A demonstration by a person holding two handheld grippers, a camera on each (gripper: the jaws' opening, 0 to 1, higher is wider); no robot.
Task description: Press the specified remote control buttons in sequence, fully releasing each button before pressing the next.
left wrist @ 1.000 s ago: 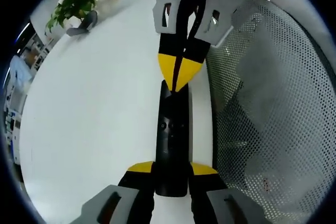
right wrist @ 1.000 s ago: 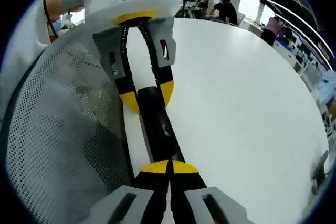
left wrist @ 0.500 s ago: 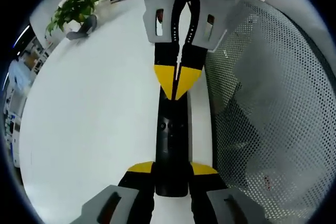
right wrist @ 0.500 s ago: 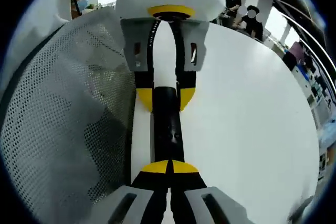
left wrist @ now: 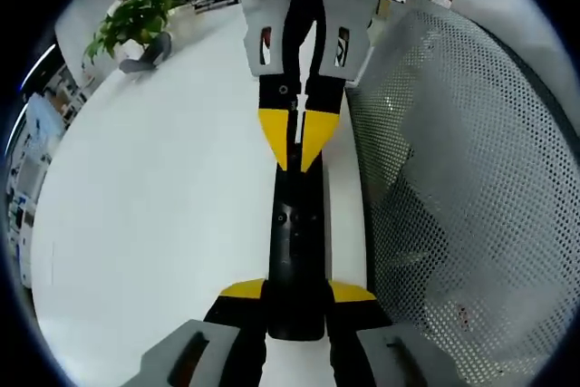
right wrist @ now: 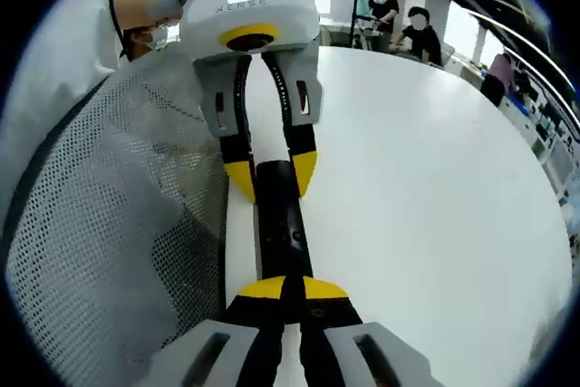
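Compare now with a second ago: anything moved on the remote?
The right gripper has drawn back along the remote toward its far end, so more of the black body shows between the two grippers; its jaws look closed or nearly so throughout. The left gripper stays clamped on the near end. The remote and white table have not visibly moved.

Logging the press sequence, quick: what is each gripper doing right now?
Left gripper: shut on the black remote control.
Right gripper: shut, yellow fingers together, tips on the remote.
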